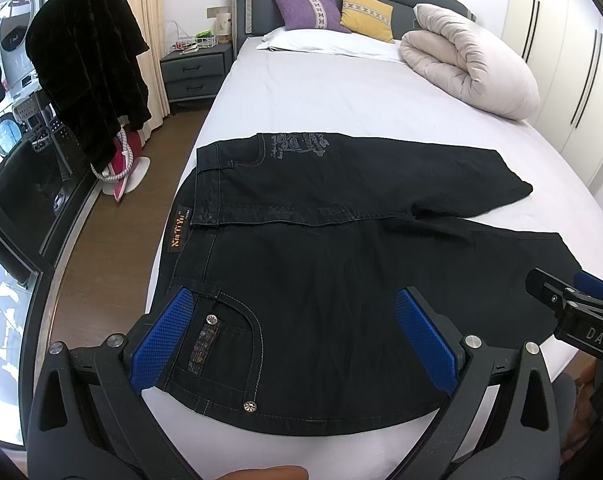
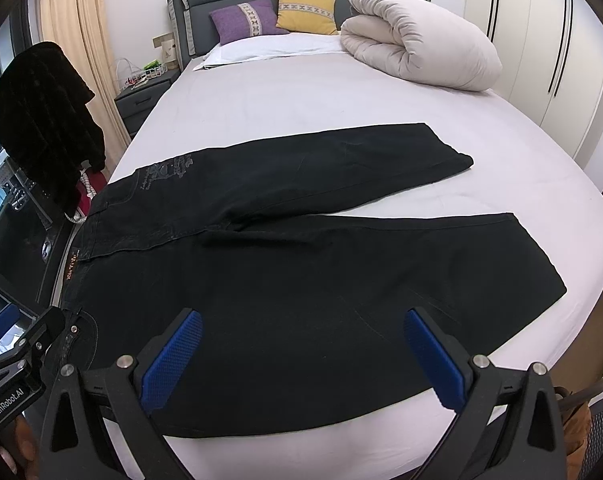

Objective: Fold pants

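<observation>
Black jeans [image 1: 321, 264] lie flat on the white bed [image 1: 341, 96], waistband to the left, both legs spread apart toward the right. My left gripper [image 1: 297, 320] is open, hovering over the near hip and front pocket, its blue pads [image 1: 169, 336] on either side of the cloth. My right gripper [image 2: 301, 344] is open over the near leg of the jeans [image 2: 301, 280], holding nothing. The right gripper also shows at the right edge of the left wrist view [image 1: 573, 304], and the left gripper at the left edge of the right wrist view [image 2: 25, 360].
A rolled beige duvet [image 1: 469, 60] lies at the far right of the bed. Purple [image 1: 307, 10] and yellow [image 1: 367, 12] pillows lean on the headboard. A nightstand [image 1: 193, 70], a dark coat on a stand [image 1: 89, 64] and wood floor are to the left. Wardrobe doors [image 1: 573, 60] stand at right.
</observation>
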### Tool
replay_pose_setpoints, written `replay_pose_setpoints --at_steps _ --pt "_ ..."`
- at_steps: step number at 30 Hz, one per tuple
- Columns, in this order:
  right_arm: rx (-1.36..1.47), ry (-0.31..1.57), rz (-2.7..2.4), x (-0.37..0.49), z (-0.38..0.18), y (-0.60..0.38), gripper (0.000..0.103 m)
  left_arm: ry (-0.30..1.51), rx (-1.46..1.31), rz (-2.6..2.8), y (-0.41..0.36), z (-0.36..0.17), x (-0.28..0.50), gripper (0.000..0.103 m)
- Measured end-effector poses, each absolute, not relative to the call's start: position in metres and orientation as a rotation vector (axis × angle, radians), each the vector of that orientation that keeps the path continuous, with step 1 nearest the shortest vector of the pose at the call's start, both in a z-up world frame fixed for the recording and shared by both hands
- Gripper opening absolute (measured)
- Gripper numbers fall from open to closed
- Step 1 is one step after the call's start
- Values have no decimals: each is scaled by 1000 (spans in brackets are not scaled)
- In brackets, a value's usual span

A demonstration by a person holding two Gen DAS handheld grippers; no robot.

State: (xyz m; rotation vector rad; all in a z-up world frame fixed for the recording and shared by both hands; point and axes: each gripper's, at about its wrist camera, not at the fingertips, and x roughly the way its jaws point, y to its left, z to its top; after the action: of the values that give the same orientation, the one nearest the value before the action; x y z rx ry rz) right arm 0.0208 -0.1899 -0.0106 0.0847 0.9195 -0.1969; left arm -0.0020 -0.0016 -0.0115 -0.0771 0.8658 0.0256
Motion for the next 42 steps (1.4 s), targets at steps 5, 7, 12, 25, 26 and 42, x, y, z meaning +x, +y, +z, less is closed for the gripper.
replay_pose_setpoints --at_steps 5,7,12,25,26,42 --pt "81 921 -194 21 -13 -188 103 866 -77 26 -3 -9 -1 103" --pt "82 921 -194 21 -13 -189 103 868 -76 28 -3 -9 -1 103" --pt "83 922 -194 21 -12 -190 103 868 -78 27 -3 -10 -1 103" --pt "84 924 -193 21 -11 -190 103 868 -78 26 -4 -10 -1 103" --pt "84 924 -193 21 -12 -189 103 869 -78 26 -3 -10 -1 103" --pt "85 925 -193 21 -12 -190 103 870 -76 28 -4 -10 -1 103"
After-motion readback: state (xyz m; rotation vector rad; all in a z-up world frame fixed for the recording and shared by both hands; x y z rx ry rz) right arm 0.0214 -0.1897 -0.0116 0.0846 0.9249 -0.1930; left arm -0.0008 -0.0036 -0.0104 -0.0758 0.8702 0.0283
